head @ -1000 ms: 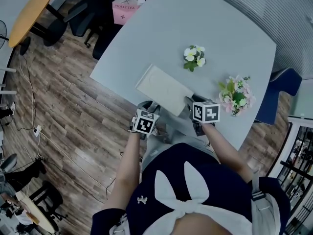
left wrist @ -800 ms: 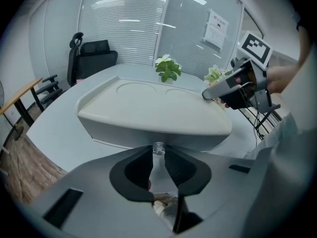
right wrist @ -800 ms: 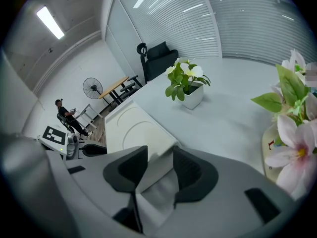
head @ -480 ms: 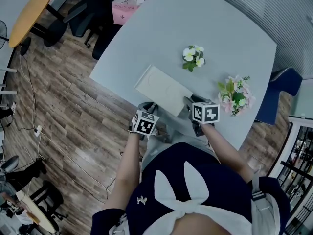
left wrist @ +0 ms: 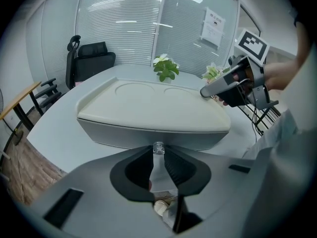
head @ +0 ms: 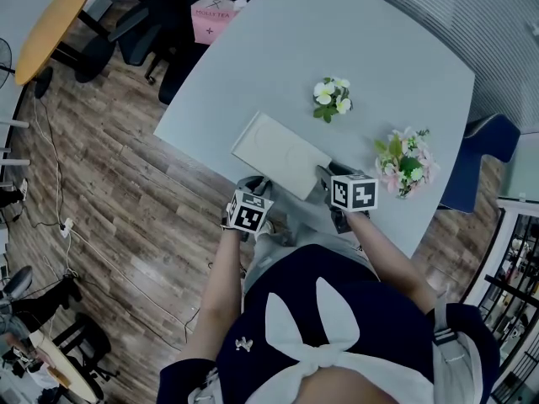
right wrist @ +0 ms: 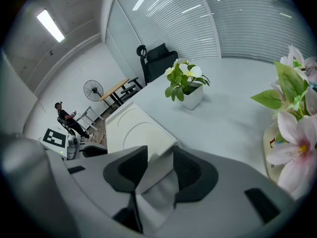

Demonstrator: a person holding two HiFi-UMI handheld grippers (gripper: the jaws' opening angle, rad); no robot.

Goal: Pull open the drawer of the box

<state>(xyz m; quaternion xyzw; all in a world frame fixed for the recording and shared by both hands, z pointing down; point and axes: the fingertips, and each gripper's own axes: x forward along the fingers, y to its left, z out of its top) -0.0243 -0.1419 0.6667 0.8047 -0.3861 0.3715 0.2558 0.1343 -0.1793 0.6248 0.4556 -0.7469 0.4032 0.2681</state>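
At the table (head: 278,49) edge, the left gripper (left wrist: 158,158) has just closed onto the drawer knob (left wrist: 158,148); the right gripper (right wrist: 157,162) clamps the box (right wrist: 130,125) corner.

The box (head: 282,155) lies at the table's (head: 354,32) near edge, a plant (head: 332,98) behind it, flowers (head: 406,163) to its right

Flat cream box (head: 282,151) with two round recesses in its lid, lying slantwise just below frame centre. Its drawer (left wrist: 148,132) sits flush and shut; a small clear knob (left wrist: 158,148) projects at lower centre.
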